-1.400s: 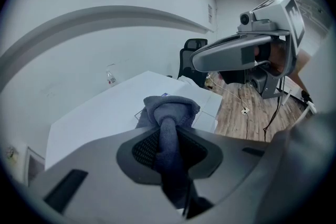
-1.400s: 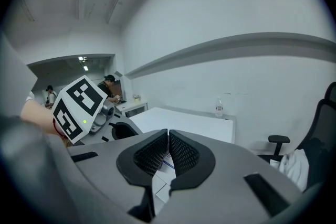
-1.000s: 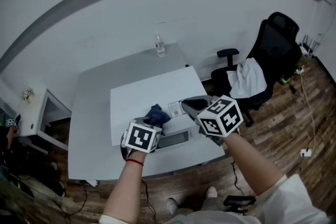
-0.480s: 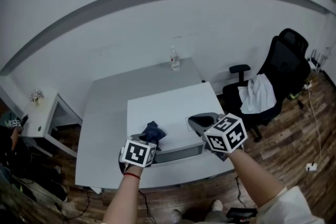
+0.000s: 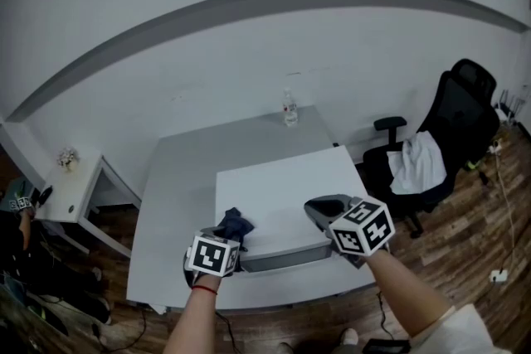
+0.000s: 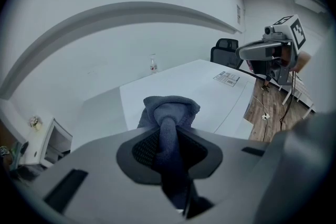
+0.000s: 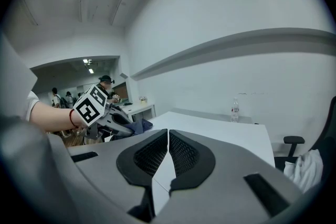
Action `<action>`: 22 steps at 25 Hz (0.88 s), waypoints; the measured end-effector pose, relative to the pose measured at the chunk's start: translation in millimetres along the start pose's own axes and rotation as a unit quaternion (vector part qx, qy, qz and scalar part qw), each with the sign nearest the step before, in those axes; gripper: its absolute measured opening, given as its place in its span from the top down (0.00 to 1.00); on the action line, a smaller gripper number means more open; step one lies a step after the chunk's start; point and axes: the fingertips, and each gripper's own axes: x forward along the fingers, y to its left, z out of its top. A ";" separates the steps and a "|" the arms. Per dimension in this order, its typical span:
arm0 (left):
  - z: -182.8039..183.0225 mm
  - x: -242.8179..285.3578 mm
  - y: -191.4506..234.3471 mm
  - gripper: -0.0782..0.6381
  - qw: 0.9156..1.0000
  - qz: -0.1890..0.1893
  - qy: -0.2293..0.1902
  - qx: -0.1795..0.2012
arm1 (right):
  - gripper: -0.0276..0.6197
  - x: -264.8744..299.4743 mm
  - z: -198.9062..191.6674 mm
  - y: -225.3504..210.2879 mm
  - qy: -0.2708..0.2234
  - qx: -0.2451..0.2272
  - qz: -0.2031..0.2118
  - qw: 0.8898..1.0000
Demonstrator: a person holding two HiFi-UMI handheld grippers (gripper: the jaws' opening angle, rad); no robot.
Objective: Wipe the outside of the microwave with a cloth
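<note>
The white microwave [image 5: 282,186] stands on a grey table [image 5: 178,178]; its dark front [image 5: 282,258] faces me. My left gripper [image 5: 227,233] is shut on a dark blue cloth [image 5: 234,222], which rests on the microwave's top near the front left corner. In the left gripper view the cloth [image 6: 170,113] bunches out past the jaws over the white top [image 6: 194,86]. My right gripper [image 5: 315,210] hovers over the top's front right part, shut with nothing in it; its closed jaws [image 7: 168,136] point across the top toward the left gripper [image 7: 123,124].
A clear bottle [image 5: 289,108] stands at the table's far edge. A black office chair [image 5: 452,128] with a white garment [image 5: 419,162] sits to the right on the wood floor. A low white cabinet [image 5: 70,186] is at the left. People stand in the far room [image 7: 63,97].
The left gripper has slid the cloth leftward along the microwave top's front edge, from near the middle to the left corner. The right gripper has barely shifted.
</note>
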 end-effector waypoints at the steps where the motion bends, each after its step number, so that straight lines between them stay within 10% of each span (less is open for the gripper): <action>1: -1.3 -0.4 5.8 0.80 1.000 0.005 0.001 -0.004 | 0.91 2.2 0.5 0.0 0.000 0.000 0.001 1.000; 22: 6.9 13.3 50.8 0.80 0.995 0.071 0.042 -0.049 | 0.91 12.7 -2.8 -20.9 -0.001 0.006 0.022 1.000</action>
